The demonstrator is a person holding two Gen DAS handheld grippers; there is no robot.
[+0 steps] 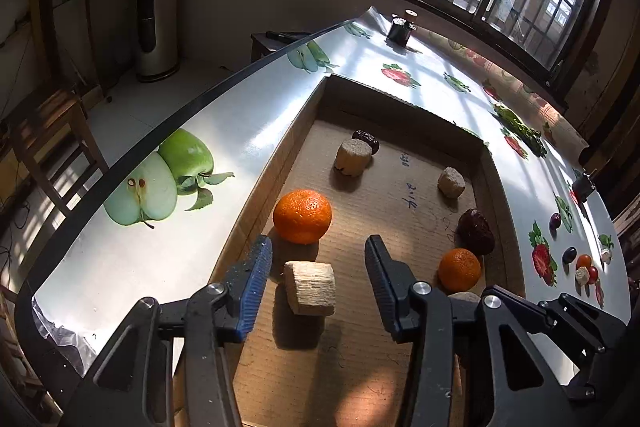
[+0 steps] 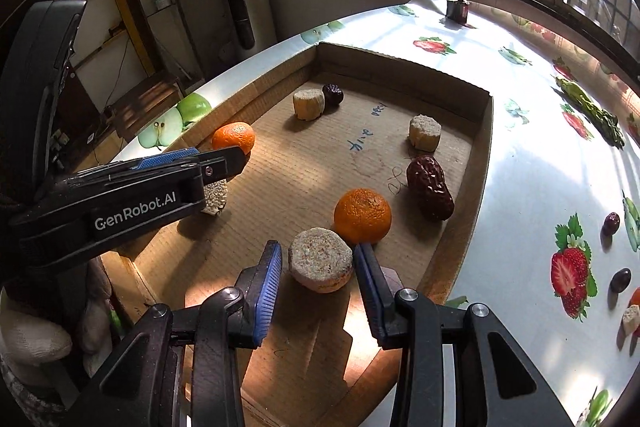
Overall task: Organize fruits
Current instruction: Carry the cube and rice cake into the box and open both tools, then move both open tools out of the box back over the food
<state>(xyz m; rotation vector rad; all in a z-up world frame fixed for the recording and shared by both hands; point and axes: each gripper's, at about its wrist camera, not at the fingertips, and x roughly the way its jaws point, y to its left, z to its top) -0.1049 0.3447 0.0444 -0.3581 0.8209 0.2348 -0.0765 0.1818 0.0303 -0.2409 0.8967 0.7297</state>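
My left fingers (image 1: 318, 263) are spread wide, with a pale, rough-cut chunk (image 1: 310, 287) lying on its side between them, touching neither pad. Just beyond it sits a bright, dimpled orange (image 1: 302, 215) by the left wall of the box (image 1: 280, 147).

My right fingers (image 2: 318, 259) are also apart, flanking a round, grainy beige piece (image 2: 320, 264) that stands on its flat end; the right pad looks to be at its edge, the left pad stands just off it. A smaller orange (image 2: 362, 215) rests right behind this piece, touching or nearly so. A wrinkled, glossy dark-red date (image 2: 430, 187) lies near the box's right wall.

Farther back, another beige piece (image 2: 425, 132) stands alone, and at the far end a yellowish stub (image 2: 308, 103) sits beside a small dark date (image 2: 333, 93).

The shallow cardboard box rests on a desk (image 2: 520, 167) covered in a white cloth printed with apples and strawberries. A few small fruits (image 2: 611, 224) lie loose on the cloth, right of the box.
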